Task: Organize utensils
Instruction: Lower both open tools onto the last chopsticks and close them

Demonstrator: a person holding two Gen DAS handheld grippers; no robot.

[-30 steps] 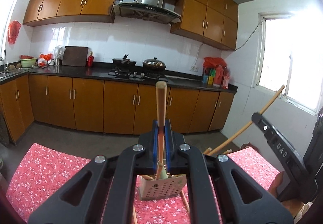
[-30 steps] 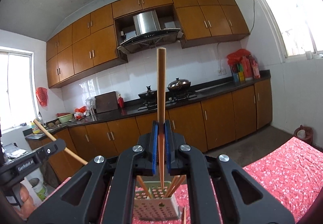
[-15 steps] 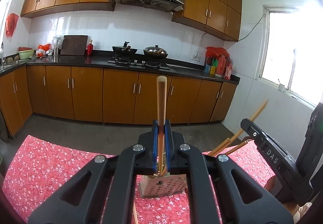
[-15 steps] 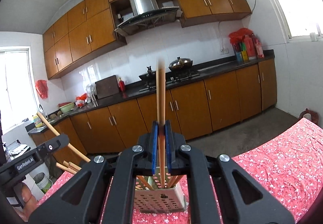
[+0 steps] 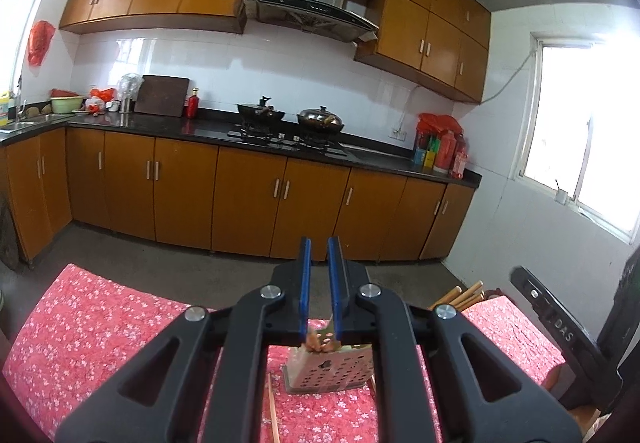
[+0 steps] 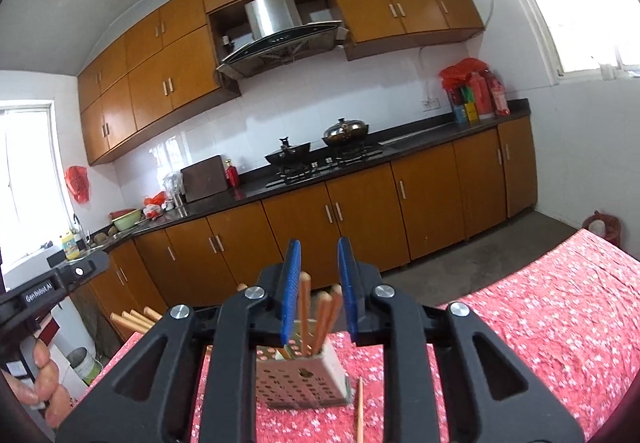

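Wooden chopsticks (image 6: 316, 317) stand in a perforated beige plastic holder (image 6: 302, 383) on a red floral tablecloth (image 6: 540, 319); the right gripper (image 6: 318, 285) is opening, the left gripper (image 5: 319, 285) slightly parted, both empty.

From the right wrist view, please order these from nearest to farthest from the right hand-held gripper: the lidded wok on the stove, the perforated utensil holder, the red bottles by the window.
1. Perforated utensil holder: just below the right hand-held gripper, on the table.
2. Lidded wok: on the stove, centre.
3. Red bottles: counter's far right end.
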